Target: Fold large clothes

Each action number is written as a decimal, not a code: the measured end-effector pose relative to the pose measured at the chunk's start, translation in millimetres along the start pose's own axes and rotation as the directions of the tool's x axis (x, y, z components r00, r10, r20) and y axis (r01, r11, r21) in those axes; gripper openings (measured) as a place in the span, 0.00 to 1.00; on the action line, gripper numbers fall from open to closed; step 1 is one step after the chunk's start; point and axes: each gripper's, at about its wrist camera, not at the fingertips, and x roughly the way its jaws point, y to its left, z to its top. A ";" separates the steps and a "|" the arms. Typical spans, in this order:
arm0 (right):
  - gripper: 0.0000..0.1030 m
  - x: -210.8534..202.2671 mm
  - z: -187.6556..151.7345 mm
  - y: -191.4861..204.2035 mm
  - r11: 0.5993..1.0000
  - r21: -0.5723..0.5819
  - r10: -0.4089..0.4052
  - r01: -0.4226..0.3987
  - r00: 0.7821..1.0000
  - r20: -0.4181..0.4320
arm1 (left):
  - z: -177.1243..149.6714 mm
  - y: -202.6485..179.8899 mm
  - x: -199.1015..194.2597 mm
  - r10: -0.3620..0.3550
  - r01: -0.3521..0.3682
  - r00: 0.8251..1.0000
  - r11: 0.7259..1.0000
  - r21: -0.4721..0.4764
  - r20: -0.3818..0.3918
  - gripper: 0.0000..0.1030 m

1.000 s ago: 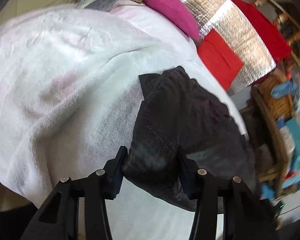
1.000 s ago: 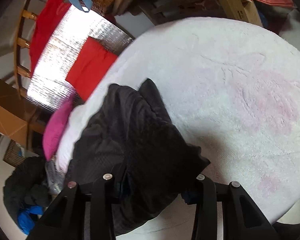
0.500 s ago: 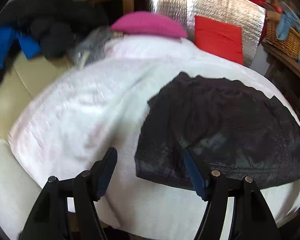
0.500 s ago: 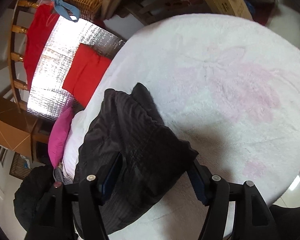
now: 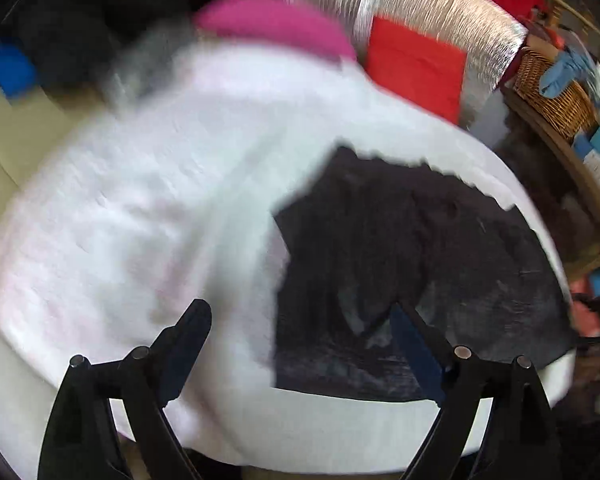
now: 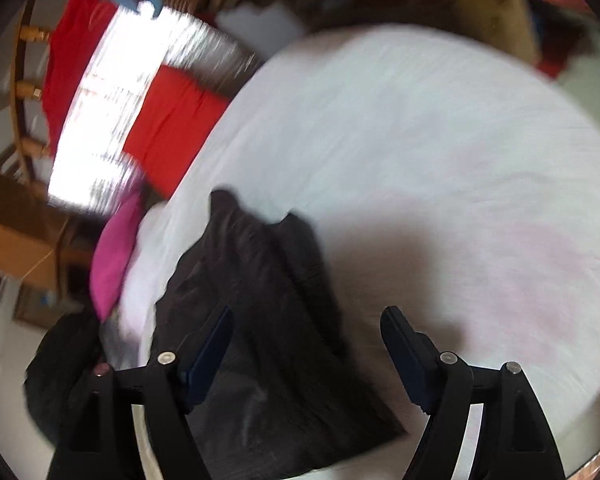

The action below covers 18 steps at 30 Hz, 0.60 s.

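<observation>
On white blanket (image 5: 140,208): black garment (image 5: 412,264) lies before left gripper (image 5: 300,312), right gripper (image 6: 306,316); both spread, empty.

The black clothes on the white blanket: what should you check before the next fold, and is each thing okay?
1. Left hand-held gripper open and holding nothing: ok.
2. Right hand-held gripper open and holding nothing: ok.
3. Black garment lying on the white blanket, not hanging off: ok in the left wrist view, though its near edge sits close to the blanket's edge.
4. Garment flat and smooth: not ok; the right wrist view shows it bunched in ridges.
5. Edges lined up: cannot tell, both views are blurred.
6. Room on the blanket beside the garment: ok, bare white lies to its right.
</observation>
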 end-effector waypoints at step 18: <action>0.44 62.2 1.1 42.2 0.968 -0.252 -0.037 0.007 0.993 -0.115 | 23.3 13.2 101.2 -0.362 0.318 0.920 0.913 -0.254 -0.148 0.43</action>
